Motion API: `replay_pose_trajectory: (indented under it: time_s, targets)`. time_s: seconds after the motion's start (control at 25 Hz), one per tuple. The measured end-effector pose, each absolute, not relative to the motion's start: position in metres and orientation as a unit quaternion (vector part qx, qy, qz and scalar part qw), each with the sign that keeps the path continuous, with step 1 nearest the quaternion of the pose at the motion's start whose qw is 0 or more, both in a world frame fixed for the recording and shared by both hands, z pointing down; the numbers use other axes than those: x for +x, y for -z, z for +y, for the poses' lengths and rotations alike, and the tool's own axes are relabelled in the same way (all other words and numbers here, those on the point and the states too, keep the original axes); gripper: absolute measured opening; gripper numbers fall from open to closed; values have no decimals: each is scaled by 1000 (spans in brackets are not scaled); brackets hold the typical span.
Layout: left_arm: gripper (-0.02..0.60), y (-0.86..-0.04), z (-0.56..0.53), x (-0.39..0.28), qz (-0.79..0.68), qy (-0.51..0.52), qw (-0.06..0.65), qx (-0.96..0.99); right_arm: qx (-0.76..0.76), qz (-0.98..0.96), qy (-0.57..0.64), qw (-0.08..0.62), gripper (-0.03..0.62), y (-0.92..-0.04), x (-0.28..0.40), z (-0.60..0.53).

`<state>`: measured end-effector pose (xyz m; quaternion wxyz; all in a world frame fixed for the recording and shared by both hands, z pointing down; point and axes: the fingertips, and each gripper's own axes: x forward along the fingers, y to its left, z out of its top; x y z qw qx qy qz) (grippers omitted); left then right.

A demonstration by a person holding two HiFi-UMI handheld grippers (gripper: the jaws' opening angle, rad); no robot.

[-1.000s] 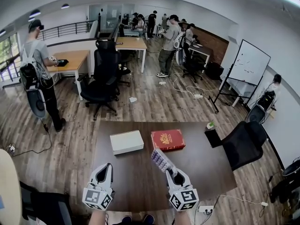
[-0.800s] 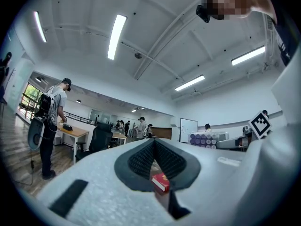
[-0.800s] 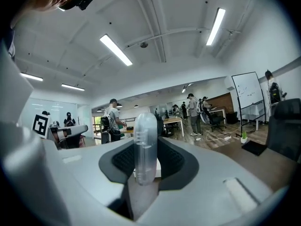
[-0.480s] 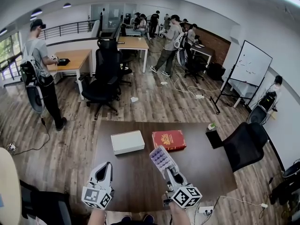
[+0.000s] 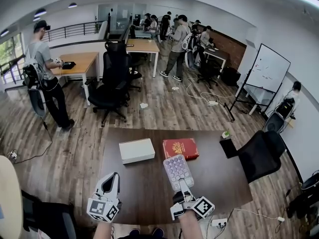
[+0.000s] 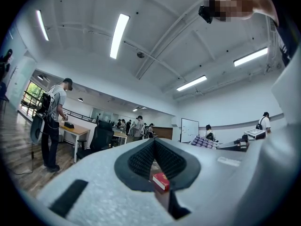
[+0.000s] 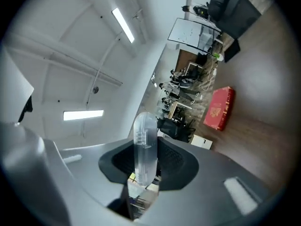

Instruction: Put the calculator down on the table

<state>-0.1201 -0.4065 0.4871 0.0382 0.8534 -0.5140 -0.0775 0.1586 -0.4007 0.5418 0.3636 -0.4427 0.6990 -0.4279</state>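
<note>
A white calculator (image 5: 177, 170) with purple keys lies keys-up just above the dark brown table (image 5: 144, 188), held by its near end. My right gripper (image 5: 183, 187) is shut on it. In the right gripper view the calculator (image 7: 144, 145) shows edge-on as a pale translucent slab between the dark pads. My left gripper (image 5: 115, 177) hovers at the table's near left, shut with nothing in it. In the left gripper view its pads (image 6: 138, 160) meet at the tips and the table shows through the narrow slit below.
A red book (image 5: 180, 147) and a white box (image 5: 136, 150) lie side by side on the table beyond the calculator. A black office chair (image 5: 259, 154) stands at the right edge, by a small black object (image 5: 227, 146). Several people stand far behind.
My right gripper has rolled, so the calculator went from tilted on its edge to keys facing up, and it sank slightly towards the table. The left gripper has stayed put.
</note>
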Motion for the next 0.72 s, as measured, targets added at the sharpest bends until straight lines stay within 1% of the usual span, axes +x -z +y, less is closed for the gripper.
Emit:
replay_pose_trajectory:
  time_s: [0.2, 0.36, 0.72]
  targets:
    - [-5, -488, -405, -121, -514, 77, 44, 853, -404, 625, 501, 442, 117, -559, 163, -400]
    - [-5, -489, -406, -124, -513, 80, 44, 853, -376, 593, 520, 486, 115, -564, 162, -400]
    - [-5, -490, -408, -124, -512, 77, 44, 854, -384, 591, 521, 482, 117, -572, 160, -404]
